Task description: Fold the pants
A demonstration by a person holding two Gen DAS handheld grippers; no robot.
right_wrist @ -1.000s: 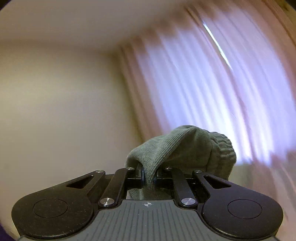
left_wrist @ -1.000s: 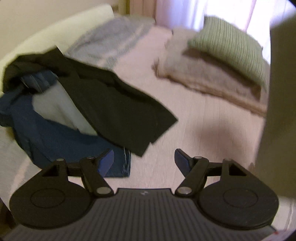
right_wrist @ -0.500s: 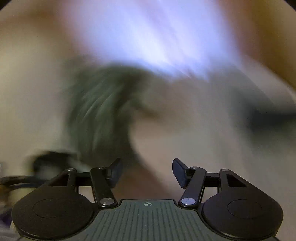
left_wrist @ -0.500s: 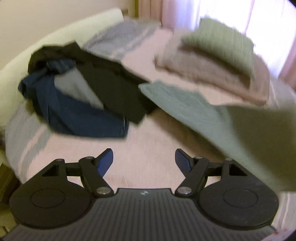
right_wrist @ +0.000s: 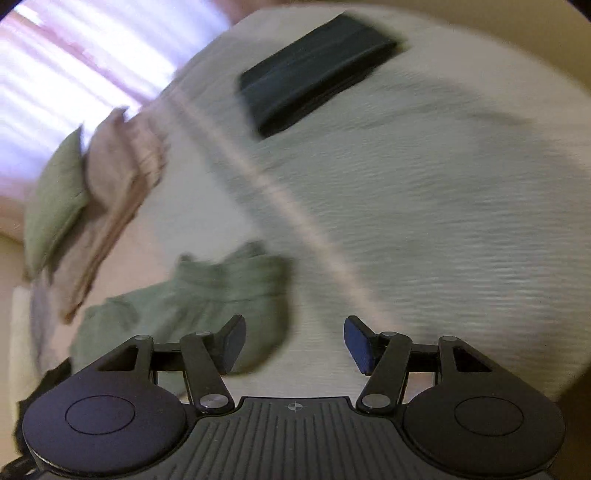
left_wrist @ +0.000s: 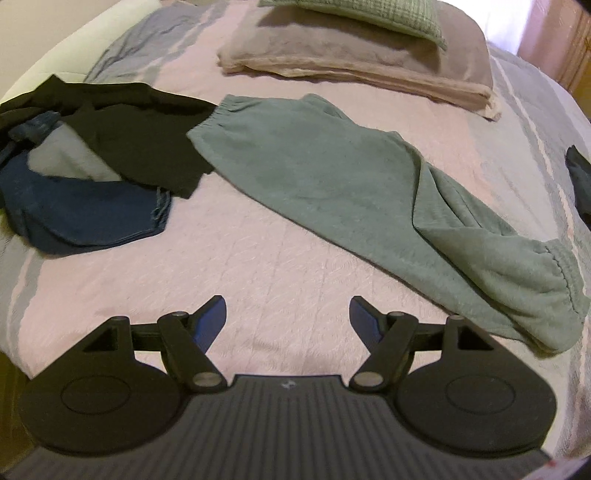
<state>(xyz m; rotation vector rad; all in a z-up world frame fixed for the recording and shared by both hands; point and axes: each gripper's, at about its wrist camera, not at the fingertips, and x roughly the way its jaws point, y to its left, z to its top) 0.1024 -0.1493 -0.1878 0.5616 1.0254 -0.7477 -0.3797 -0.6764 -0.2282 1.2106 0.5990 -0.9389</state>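
Green knit pants (left_wrist: 354, 188) lie spread across the pink bedspread, leg cuffs toward the far left and the waistband bunched at the near right. My left gripper (left_wrist: 288, 321) hovers open above the bed, short of the pants, holding nothing. In the blurred right wrist view the same green pants (right_wrist: 207, 295) lie crumpled just beyond the left finger, and my right gripper (right_wrist: 294, 345) stands open and empty over the bedspread.
A heap of black, navy and grey clothes (left_wrist: 92, 155) sits at the left of the bed. A folded beige blanket (left_wrist: 354, 55) with a green pillow (left_wrist: 373, 11) lies at the back. A dark folded garment (right_wrist: 314, 70) rests farther off on the bedspread (left_wrist: 258, 266).
My right gripper let go of the green pants and opened; the pants dropped from the air onto the bed. The right wrist view swung from the curtains down to the bed.
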